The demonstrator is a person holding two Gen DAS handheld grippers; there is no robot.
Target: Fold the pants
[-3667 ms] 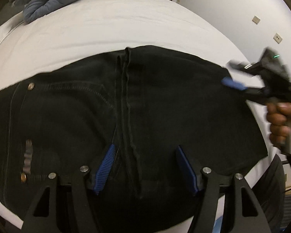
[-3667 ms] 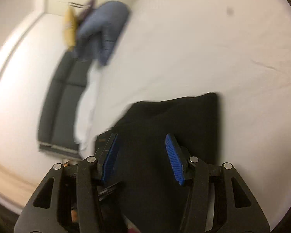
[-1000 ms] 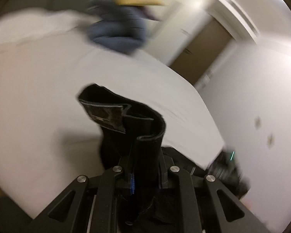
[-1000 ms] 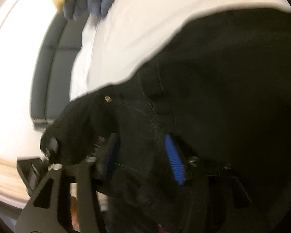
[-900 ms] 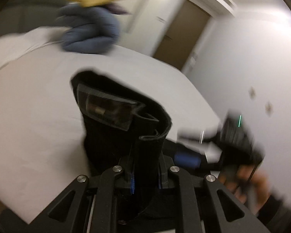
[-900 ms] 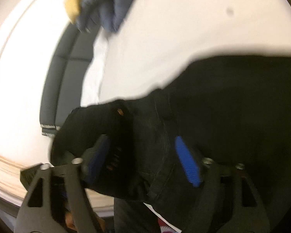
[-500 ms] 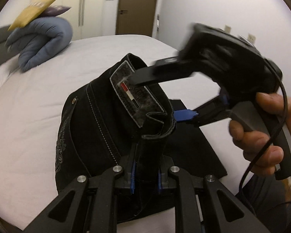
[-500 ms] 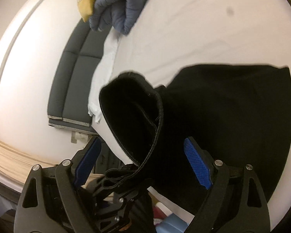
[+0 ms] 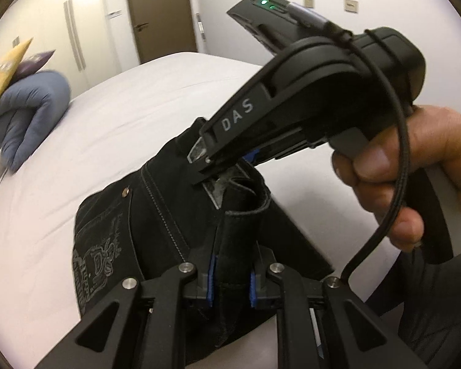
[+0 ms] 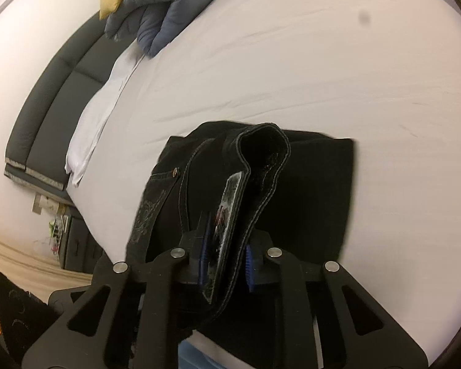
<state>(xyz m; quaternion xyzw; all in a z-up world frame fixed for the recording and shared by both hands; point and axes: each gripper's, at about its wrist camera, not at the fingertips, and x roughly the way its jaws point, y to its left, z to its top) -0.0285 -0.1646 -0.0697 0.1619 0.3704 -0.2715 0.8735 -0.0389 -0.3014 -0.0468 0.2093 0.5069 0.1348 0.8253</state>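
Note:
Black jeans lie folded on the white bed, with the waistband lifted off the sheet. My left gripper is shut on the raised waistband. My right gripper comes in from the right, held by a hand, and pinches the same waistband a little further along, at the leather patch. In the right wrist view, my right gripper is shut on the waistband and patch, and the jeans spread out beyond it.
A blue-grey folded duvet with a yellow cushion sits at the far end of the bed; it also shows in the right wrist view. A dark headboard runs along the bed's edge. A door and wardrobes stand behind.
My right gripper was open around the waistband half a second ago and has now shut on it. My left gripper keeps its hold on the raised waistband.

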